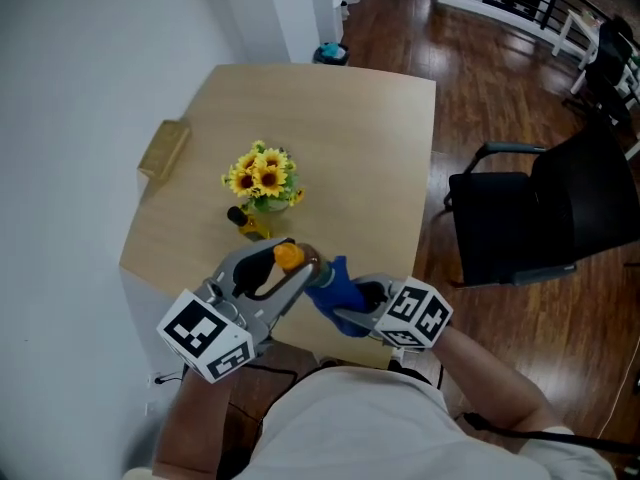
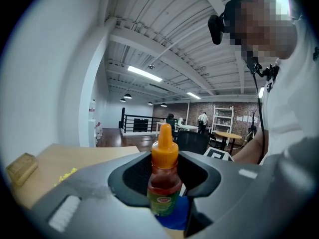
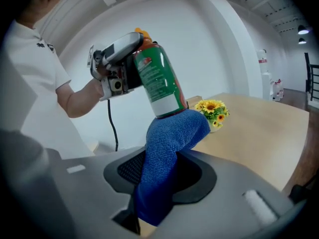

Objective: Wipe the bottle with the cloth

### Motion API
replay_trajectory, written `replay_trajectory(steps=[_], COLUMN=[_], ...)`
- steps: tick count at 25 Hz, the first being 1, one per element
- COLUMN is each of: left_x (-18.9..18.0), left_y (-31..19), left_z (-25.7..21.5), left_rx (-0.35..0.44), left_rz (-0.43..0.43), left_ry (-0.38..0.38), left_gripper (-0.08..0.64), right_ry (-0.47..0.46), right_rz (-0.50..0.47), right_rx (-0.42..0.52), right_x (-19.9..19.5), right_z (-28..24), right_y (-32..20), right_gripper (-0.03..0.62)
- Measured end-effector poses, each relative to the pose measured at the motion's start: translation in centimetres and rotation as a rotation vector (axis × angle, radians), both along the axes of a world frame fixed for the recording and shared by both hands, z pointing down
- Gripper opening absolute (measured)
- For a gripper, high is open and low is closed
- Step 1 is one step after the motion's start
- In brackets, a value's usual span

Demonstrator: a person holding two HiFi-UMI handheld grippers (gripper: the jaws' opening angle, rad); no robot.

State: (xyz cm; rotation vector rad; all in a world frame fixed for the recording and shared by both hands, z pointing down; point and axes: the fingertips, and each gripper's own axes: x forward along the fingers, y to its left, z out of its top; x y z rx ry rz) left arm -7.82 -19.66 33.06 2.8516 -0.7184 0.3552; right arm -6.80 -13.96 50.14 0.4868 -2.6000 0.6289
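A sauce bottle [image 2: 164, 180] with an orange cap and green label is held off the table, and my left gripper [image 1: 278, 271] is shut on it. In the right gripper view the bottle [image 3: 158, 78] leans over, its base pressed into a blue cloth [image 3: 164, 156]. My right gripper [image 3: 157, 183] is shut on that cloth. From the head view the blue cloth [image 1: 335, 286] sits against the bottle's lower end [image 1: 310, 264], with the right gripper [image 1: 352, 308] just right of it, above the near table edge.
A pot of yellow sunflowers [image 1: 262, 180] stands mid-table [image 1: 350, 138], with a small dark-capped yellow bottle [image 1: 245, 221] beside it. A tan block [image 1: 163, 149] lies at the left edge. A black chair [image 1: 545, 213] stands to the right on the wooden floor.
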Motion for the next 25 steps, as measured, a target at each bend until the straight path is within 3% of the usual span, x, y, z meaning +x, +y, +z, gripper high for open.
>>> replay_trajectory(steps=[5,11,18,25], left_x=[0.4,0.6,0.7,0.6], left_y=[-1.4,-4.6,-8.9,-13.1], left_z=[1.2,4.9,11.5,18.6], left_rx=[-0.017,-0.003,0.035,0.022], left_rz=[0.037,0.051,0.018,-0.068], left_ry=[0.008,-0.034,-0.108,-0.119], left_gripper=[0.163,0.163,0.163,0.163], right_ry=[0.006,0.026,0.053,0.080], right_rz=[0.057,0.185,0.418,0.605], right_rx=[-0.008,-0.006,-0.023,-0.043], right_x=[0.7,3.3,8.3,11.9], right_z=[-0.3,-0.5,-1.4,-1.9], right_y=[1.7,3.6,5.4,7.1], right_gripper=[0.155,0.153,0.153,0.153])
